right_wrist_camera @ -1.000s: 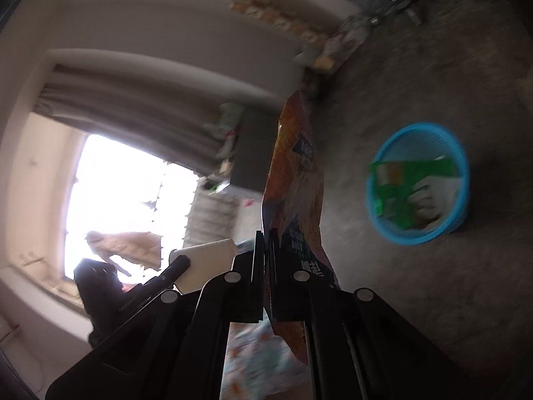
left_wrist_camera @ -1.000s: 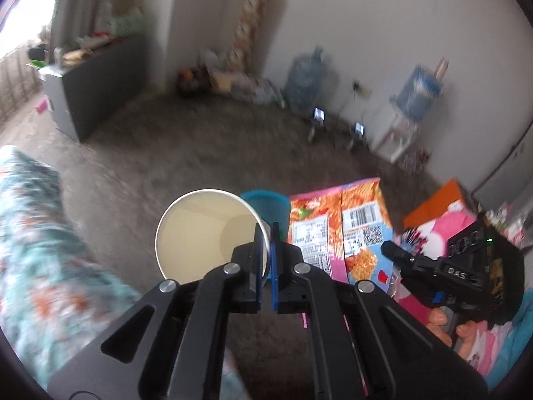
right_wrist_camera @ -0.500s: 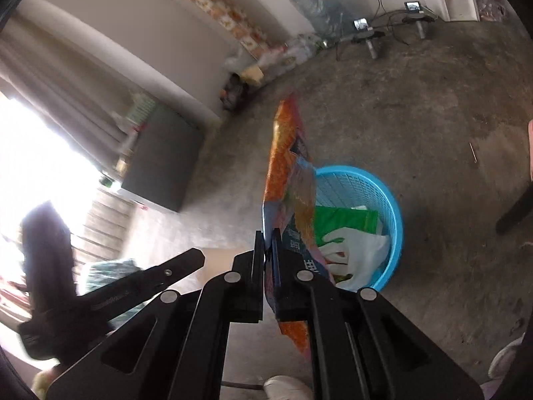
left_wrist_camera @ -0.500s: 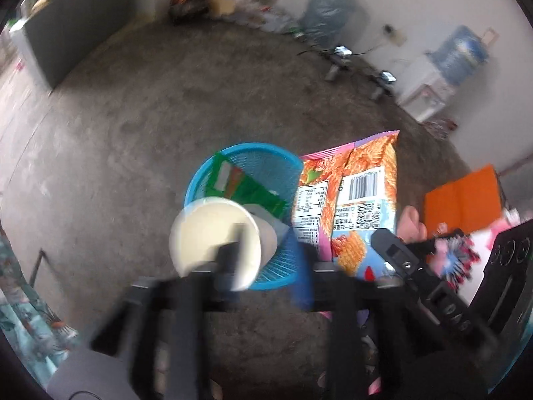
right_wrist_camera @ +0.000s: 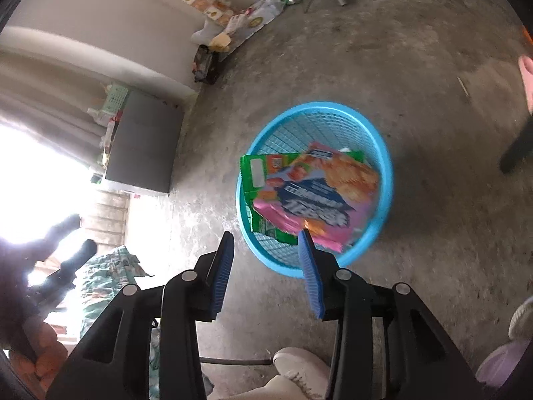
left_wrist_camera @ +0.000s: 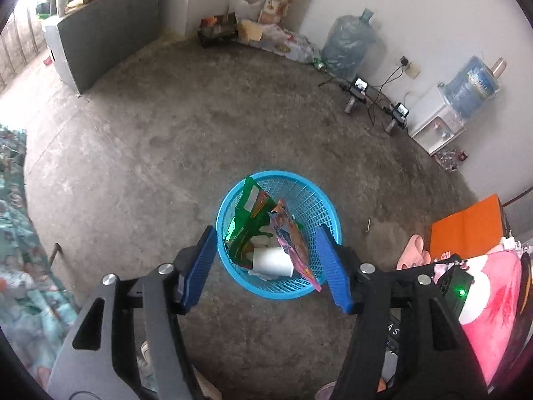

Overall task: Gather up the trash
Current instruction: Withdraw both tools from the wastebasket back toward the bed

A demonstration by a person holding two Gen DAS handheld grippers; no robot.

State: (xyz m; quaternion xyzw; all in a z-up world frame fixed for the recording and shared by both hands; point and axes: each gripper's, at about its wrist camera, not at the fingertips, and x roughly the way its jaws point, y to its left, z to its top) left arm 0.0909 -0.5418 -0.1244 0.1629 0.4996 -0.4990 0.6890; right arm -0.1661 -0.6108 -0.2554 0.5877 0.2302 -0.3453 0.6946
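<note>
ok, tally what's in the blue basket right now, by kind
Snack bags: 2, the green bag and the pink-orange bag
Paper cups: 1, the white cup on its side
Total: 3 visible in the blue basket; some white scraps under the cup are too hidden to identify.
</note>
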